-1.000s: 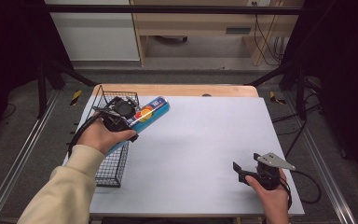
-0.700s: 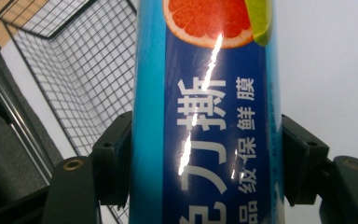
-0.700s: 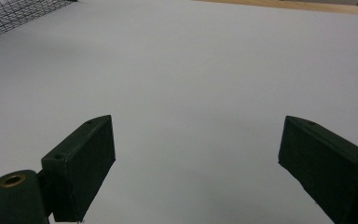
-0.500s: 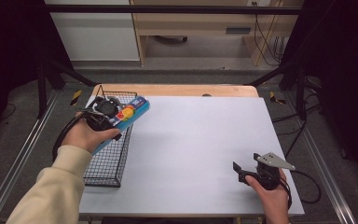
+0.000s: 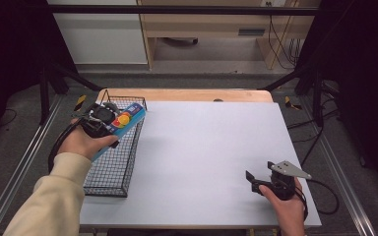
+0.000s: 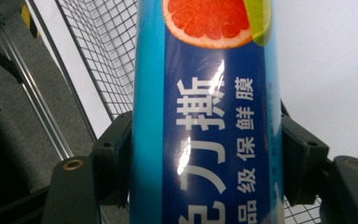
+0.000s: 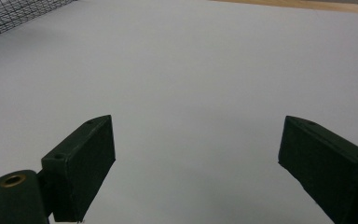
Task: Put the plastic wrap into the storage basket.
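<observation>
A long blue box [image 5: 126, 121] printed with a grapefruit slice and white characters [image 6: 209, 116] hangs over the black wire basket [image 5: 113, 179] at the table's left edge. My left gripper [image 5: 103, 122] is shut on this box, one black jaw pressing each long side in the left gripper view [image 6: 205, 158]. The box points away and to the right, its far end above the basket's right rim. My right gripper [image 5: 260, 171] rests near the table's front right corner. Its jaws stand wide apart [image 7: 196, 154] with nothing but bare white tabletop between them.
The white tabletop [image 5: 206, 142] stretches between the two hands, with a wooden strip along its far edge. Basket mesh [image 6: 107, 56] shows behind the box, and a corner of it [image 7: 9, 14] lies far off in the right gripper view. Metal rails run along the floor on both sides.
My left hand has carried the blue box leftward, from over the table's edge to above the wire basket. The right hand and its gripper have stayed put.
</observation>
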`<state>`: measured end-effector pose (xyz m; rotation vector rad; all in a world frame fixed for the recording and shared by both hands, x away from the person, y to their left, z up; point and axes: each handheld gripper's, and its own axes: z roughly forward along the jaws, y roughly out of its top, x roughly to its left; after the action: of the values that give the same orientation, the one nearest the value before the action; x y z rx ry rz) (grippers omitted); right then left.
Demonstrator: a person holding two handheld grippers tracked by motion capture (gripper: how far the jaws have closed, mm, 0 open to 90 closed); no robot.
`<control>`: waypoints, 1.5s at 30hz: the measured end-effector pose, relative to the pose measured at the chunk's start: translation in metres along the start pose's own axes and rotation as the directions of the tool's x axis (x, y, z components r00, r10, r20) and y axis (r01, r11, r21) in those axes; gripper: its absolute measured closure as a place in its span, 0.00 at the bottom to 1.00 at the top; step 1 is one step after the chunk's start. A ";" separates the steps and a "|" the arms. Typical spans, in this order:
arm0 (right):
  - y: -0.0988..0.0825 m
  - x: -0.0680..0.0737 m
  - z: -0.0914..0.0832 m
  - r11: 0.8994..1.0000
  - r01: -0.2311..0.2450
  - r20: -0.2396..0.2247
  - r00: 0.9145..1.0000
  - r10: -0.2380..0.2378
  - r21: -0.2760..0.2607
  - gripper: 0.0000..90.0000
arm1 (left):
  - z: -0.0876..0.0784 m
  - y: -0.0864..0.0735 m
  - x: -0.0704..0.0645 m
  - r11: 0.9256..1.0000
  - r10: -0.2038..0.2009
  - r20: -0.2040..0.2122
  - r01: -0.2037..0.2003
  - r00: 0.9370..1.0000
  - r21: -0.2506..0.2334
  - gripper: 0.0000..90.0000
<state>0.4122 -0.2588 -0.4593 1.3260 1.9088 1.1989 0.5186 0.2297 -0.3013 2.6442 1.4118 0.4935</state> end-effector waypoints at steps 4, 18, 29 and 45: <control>0.000 0.000 0.000 1.000 0.000 -0.001 1.000 0.000 0.000 0.12 | 0.006 -0.003 0.003 1.000 -0.021 -0.002 0.021 1.000 0.014 0.36; 0.000 0.001 0.000 1.000 -0.004 -0.002 1.000 0.004 0.002 0.12 | 0.013 -0.011 0.014 0.998 -0.059 -0.024 0.060 0.998 0.037 0.36; 0.000 0.004 0.002 1.000 0.010 -0.030 1.000 -0.010 0.003 0.12 | 0.018 -0.015 0.013 0.995 -0.067 -0.053 0.071 0.996 0.073 0.36; 0.001 0.004 0.002 1.000 0.006 -0.041 0.999 -0.006 0.004 0.12 | 0.025 -0.016 0.010 0.992 -0.073 -0.056 0.078 0.996 0.096 0.36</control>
<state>0.4130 -0.2541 -0.4593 1.3069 1.9435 1.2284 0.5191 0.2485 -0.3267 2.6589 1.5850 0.5011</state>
